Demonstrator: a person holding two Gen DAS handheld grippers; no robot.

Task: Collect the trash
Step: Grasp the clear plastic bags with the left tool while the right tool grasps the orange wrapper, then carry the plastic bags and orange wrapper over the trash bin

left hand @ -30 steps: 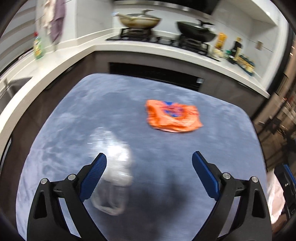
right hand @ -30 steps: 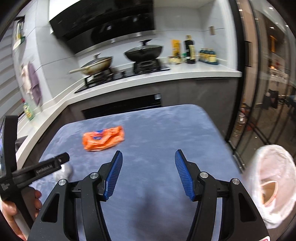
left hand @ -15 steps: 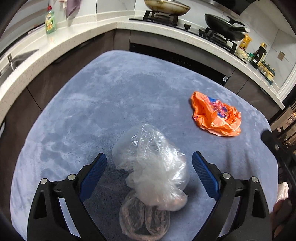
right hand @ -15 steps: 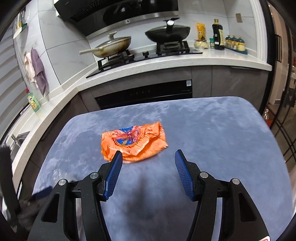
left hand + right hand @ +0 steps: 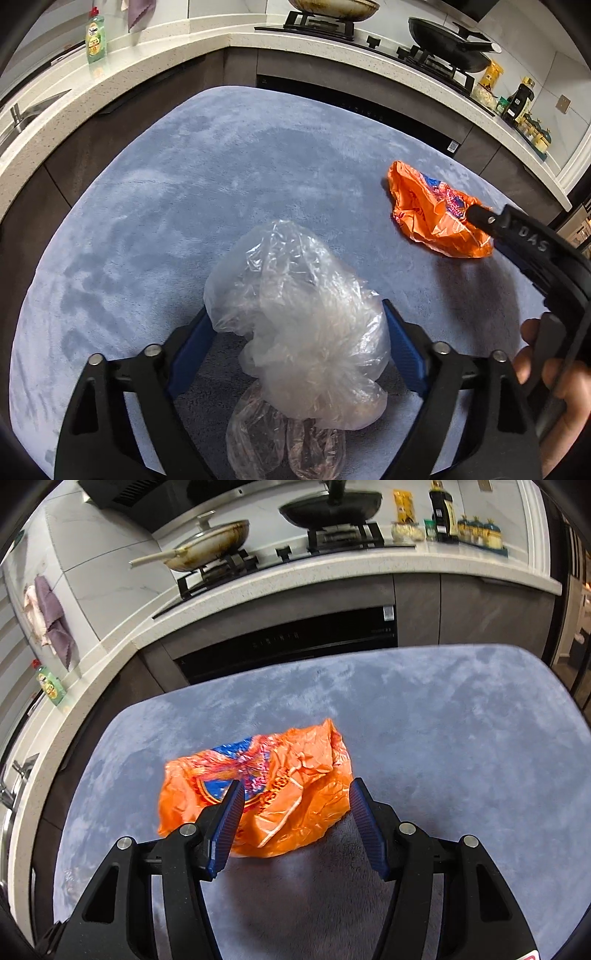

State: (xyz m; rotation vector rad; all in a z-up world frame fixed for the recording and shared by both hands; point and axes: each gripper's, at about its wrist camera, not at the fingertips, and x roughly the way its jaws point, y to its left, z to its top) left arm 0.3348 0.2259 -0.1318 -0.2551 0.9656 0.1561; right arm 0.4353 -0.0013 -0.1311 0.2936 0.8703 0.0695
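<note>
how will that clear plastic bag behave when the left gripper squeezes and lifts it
The clear plastic bag looks thin and crumpled, so it will probably collapse between the closing left gripper rather than resist. It is puffed with air and seems light, likely lifting easily. Its glossy film may slip, and the loose lower part could dangle.

Left gripper (image 5: 295,343): black frame w/ triangular cut-outs, silver pivot screws, blue ribbed pads on both jaws. Right gripper (image 5: 295,823): same build, black arms, 4 silver screws, blue ribbed pads; white lettering "DAS" visible on its side. Bare hand (image 5: 554,387) on handle, no glove.
</note>
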